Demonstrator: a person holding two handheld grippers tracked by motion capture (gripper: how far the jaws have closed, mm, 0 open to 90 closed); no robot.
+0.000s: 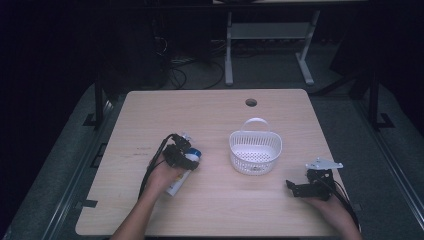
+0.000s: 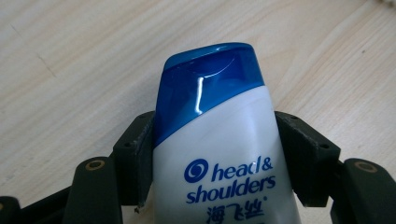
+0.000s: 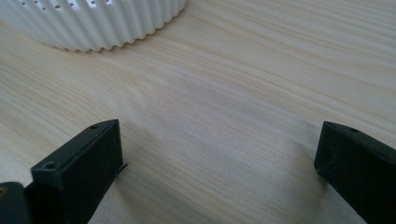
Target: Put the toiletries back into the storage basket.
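Left gripper (image 2: 212,154) down on the shampoo bottle (image 2: 219,154), which lies left of table centre; both jaws sit against the bottle's white sides just below its blue cap (image 2: 205,84), clamped on it. Bare table (image 1: 210,210) lies between the bottle and the white basket (image 1: 255,150) to its right, the two well apart. Right gripper (image 3: 219,154) rests near the table's right edge, jaws spread wide over wood, nothing between them, basket wall just ahead.
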